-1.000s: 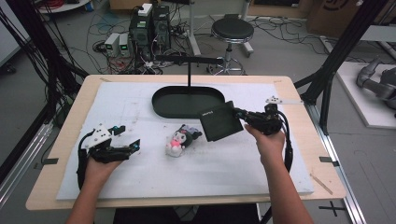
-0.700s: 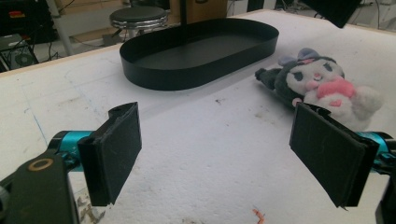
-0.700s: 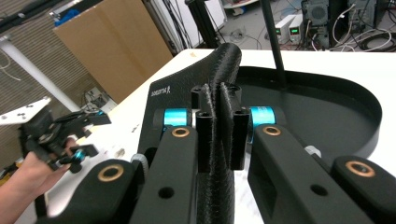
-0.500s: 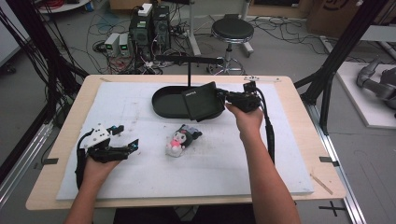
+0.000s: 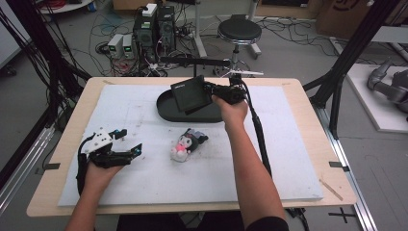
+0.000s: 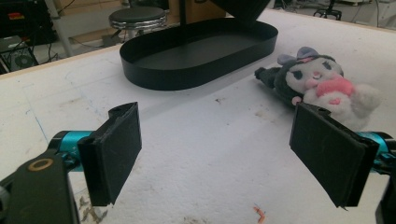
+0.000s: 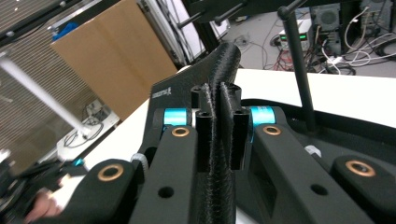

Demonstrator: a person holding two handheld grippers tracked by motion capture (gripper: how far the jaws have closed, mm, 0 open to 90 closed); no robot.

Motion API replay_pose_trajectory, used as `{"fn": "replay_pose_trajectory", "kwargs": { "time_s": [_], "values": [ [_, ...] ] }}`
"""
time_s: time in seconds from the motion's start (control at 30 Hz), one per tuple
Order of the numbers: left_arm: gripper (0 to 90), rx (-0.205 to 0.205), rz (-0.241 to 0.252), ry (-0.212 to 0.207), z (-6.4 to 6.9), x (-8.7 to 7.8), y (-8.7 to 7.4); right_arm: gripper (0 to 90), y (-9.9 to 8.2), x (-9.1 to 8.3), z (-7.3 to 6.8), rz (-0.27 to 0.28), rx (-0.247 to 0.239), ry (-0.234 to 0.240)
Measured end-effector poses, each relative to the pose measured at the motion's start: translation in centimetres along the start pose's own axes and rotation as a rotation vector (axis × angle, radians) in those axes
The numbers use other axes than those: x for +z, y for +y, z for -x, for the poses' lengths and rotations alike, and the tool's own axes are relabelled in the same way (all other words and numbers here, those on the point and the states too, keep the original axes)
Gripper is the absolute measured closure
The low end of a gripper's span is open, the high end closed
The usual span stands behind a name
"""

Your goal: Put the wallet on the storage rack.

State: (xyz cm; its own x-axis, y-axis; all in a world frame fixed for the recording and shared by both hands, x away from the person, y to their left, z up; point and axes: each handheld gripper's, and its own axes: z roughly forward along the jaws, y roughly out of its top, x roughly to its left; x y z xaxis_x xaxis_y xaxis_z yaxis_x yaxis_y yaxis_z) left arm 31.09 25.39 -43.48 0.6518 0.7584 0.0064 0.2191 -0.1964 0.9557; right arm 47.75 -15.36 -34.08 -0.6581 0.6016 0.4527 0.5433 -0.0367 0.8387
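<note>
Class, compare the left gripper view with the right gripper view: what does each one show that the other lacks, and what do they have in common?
Left gripper view alone: the plush toy lying on the white mat, and the left claw with its jaws wide apart and nothing between them.

Right gripper view alone: the right claw shut on the edge of a thin black pad, a cardboard box on the floor, and a black pole.

Both: the black oval tray and the table.
</note>
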Motion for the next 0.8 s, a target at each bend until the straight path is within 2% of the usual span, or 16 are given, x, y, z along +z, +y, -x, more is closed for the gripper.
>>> {"fn": "replay_pose_trajectory", "kwargs": {
  "time_s": [0.07,0.17,0.23,0.33,0.4,0.43,0.47,0.5,0.7,0.73,0.77,0.8],
  "values": [
    [16.8,0.001,0.002,0.002,0.0,0.0,0.0,86.3,-0.1,1.4,1.0,0.000,0.017,-0.033],
    [16.8,0.003,0.002,0.001,0.0,-0.1,0.0,86.2,-0.6,2.4,2.1,-0.013,0.035,-0.072],
    [16.8,0.000,0.005,0.000,0.0,-0.1,0.0,86.2,-0.7,2.5,2.4,-0.018,0.038,-0.081],
    [16.8,-0.001,0.004,0.002,-0.2,-0.1,0.0,86.0,-1.3,3.2,3.7,-0.058,0.047,-0.131],
    [16.8,-0.004,0.003,0.004,-0.2,-0.2,0.0,85.6,-1.4,3.3,3.9,-0.070,0.045,-0.146],
    [16.8,-0.004,0.005,0.002,-0.2,-0.2,0.0,80.2,-1.6,3.5,4.2,-0.093,0.052,-0.173],
    [16.8,-0.002,0.005,0.000,-0.2,-0.2,0.0,80.2,-1.6,3.5,4.2,-0.093,0.052,-0.173],
    [16.8,0.001,0.006,-0.002,-0.1,-0.2,0.0,70.1,-1.7,3.3,4.4,-0.101,0.050,-0.193],
    [16.8,0.007,0.009,-0.004,0.1,-0.2,0.2,64.9,-1.8,2.3,5.2,-0.100,0.062,-0.221],
    [16.8,0.010,0.010,-0.006,0.1,-0.2,0.2,63.4,-1.9,2.0,5.3,-0.105,0.062,-0.224],
    [16.8,0.009,0.009,-0.007,0.1,-0.1,0.2,59.1,-1.9,1.6,5.4,-0.136,0.049,-0.250],
    [16.8,0.007,0.010,-0.008,0.2,-0.1,0.2,59.1,-1.9,1.6,5.4,-0.136,0.049,-0.250]
  ]
}}
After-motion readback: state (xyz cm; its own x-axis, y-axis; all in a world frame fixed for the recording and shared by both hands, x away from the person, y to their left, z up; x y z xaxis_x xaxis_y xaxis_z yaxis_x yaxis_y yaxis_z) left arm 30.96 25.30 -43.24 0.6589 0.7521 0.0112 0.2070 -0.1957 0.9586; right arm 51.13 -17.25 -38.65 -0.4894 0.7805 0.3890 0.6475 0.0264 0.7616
